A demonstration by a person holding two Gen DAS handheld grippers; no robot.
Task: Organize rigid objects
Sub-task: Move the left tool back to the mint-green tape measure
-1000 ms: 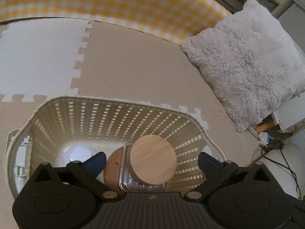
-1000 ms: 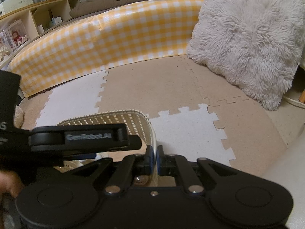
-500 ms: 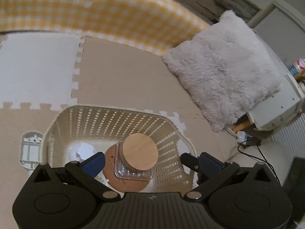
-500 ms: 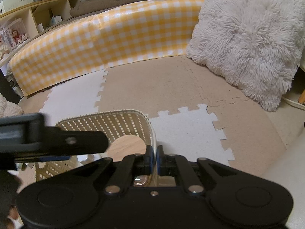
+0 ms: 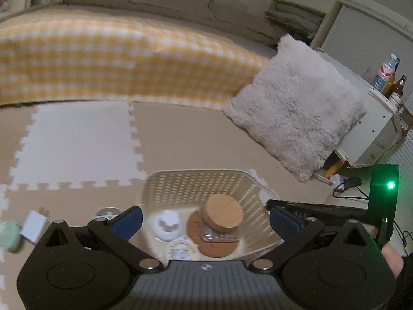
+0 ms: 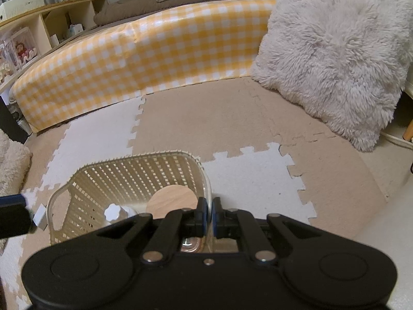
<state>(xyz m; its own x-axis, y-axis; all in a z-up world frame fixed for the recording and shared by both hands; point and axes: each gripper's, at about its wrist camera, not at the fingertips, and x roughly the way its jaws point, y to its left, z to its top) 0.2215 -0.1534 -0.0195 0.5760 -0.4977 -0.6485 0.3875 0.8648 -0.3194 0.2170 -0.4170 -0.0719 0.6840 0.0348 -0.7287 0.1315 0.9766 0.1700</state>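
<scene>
A cream slotted basket (image 5: 198, 180) sits on the foam floor mat. Inside it stand a clear jar with a round wooden lid (image 5: 223, 212) on a cork coaster (image 5: 196, 226), a white knobbed lid (image 5: 166, 223) and a small labelled tub (image 5: 179, 252). My left gripper (image 5: 205, 219) is open and empty, held high above the basket. My right gripper (image 6: 209, 214) is shut on the basket's right rim (image 6: 206, 188); the jar lid (image 6: 171, 200) and white knobbed lid (image 6: 114, 211) show inside.
A white charger plug (image 5: 33, 226), a pale green object (image 5: 9, 236) and a round clear disc (image 5: 107, 211) lie on the mat left of the basket. A fluffy pillow (image 5: 296, 111) leans at the right, and a yellow checked bumper (image 5: 116, 64) runs across the back.
My left gripper has risen well up and away from the basket, leaving the wooden-lidded jar inside. The right gripper stays clamped on the rim.
</scene>
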